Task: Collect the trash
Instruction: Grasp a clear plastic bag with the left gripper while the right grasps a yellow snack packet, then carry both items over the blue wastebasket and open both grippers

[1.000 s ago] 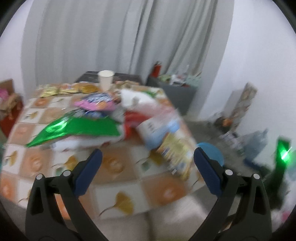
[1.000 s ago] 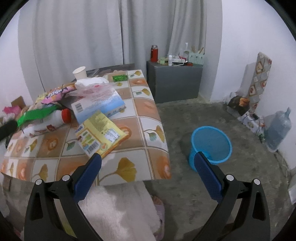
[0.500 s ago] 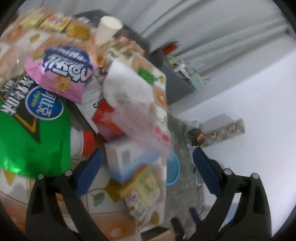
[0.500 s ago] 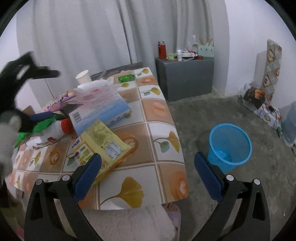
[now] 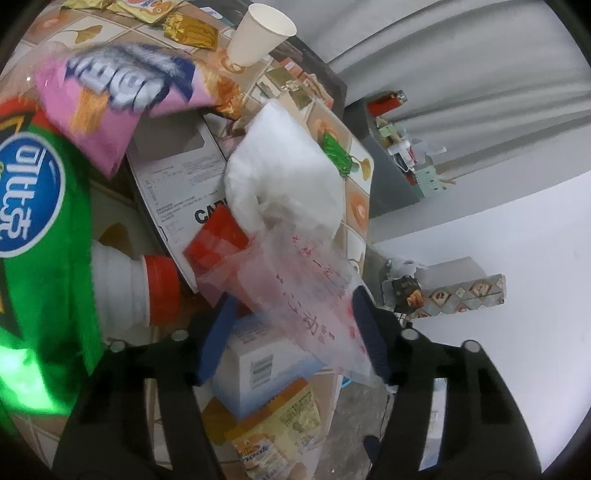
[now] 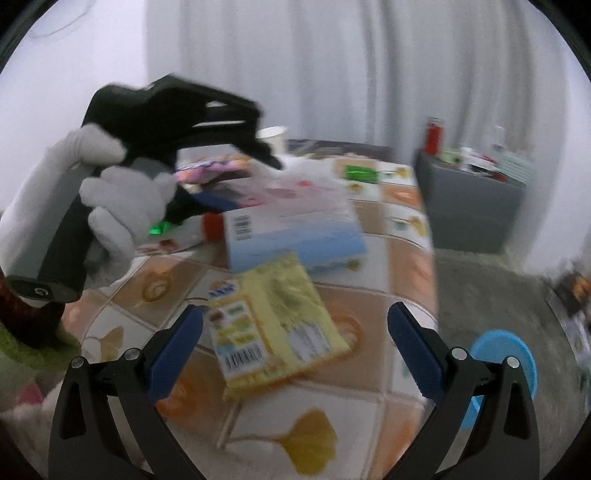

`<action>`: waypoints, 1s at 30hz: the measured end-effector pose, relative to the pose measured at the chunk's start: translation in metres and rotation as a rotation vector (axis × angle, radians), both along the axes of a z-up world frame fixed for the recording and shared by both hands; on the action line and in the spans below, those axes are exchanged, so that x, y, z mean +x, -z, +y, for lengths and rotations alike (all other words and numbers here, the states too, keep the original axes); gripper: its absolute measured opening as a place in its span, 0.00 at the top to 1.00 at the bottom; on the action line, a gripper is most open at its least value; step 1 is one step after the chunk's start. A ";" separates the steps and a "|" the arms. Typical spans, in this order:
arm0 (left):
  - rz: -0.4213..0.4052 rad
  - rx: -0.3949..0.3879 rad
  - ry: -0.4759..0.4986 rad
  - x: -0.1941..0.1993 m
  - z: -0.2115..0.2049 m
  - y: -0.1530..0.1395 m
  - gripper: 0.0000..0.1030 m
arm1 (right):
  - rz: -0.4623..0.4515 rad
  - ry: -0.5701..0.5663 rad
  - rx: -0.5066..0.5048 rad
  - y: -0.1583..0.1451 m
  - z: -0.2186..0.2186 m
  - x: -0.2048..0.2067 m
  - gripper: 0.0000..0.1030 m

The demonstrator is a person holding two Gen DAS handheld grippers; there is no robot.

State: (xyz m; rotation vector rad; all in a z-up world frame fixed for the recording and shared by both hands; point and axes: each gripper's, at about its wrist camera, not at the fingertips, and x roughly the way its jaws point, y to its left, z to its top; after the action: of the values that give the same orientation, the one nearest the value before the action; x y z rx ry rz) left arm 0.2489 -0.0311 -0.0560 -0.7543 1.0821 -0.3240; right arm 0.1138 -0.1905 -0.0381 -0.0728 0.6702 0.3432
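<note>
Two views to go through. From the left wrist, the left hand-held gripper [image 5: 291, 332] has been swung in from well back of the surface [image 5: 354, 199] to right over the pile, and its jaws are closing, now about half as wide as a second ago. A thin plastic bag [image 5: 295, 288] with red print is lying between the blue fingers [image 5: 218, 332], but the pads aren't clearly pressed on it yet, so the first pickup looks about to happen, not done. Crowded around it are a blue-white box [image 5: 258, 369] directly under, a white bottle [image 5: 129, 288] with a red cap, a green bag [image 5: 44, 229], a pink bag [image 5: 122, 92] and a paper cup [image 5: 258, 33]. The box could easily get pinched along with the bag.

From the right wrist, the right hand-held gripper [image 6: 295, 339] is held wide with nothing in it, over a yellow packet [image 6: 273, 325] near the edge. A gloved hand [image 6: 110, 199] is seen at left. A blue bin [image 6: 506, 365] is waiting on the floor, mostly hidden behind the right finger.
</note>
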 end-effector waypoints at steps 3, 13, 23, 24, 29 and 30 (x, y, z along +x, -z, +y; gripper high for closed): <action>0.000 0.005 -0.001 0.002 0.000 0.001 0.63 | 0.029 -0.043 -0.052 0.012 0.005 0.019 0.05; -0.081 0.033 0.043 0.002 -0.006 -0.003 0.94 | 0.146 -0.073 -0.088 0.035 0.009 0.040 0.09; -0.215 0.057 0.085 -0.031 0.001 -0.034 1.00 | 0.206 0.001 -0.054 0.030 0.002 0.020 0.57; -0.231 0.060 0.085 -0.036 0.003 -0.039 1.00 | 0.211 0.011 -0.044 0.029 0.000 0.016 0.62; -0.299 0.076 0.093 -0.058 0.010 -0.061 1.00 | 0.239 0.072 0.037 0.028 -0.014 0.003 0.79; -0.316 0.081 0.095 -0.062 0.010 -0.066 1.00 | 0.244 0.081 0.063 0.027 -0.018 0.000 0.81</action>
State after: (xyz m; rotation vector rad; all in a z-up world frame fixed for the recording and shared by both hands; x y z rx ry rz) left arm 0.1870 -0.0206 0.0102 -0.5579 0.8278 -0.4611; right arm 0.1141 -0.2088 -0.0655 0.0570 0.9010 0.2971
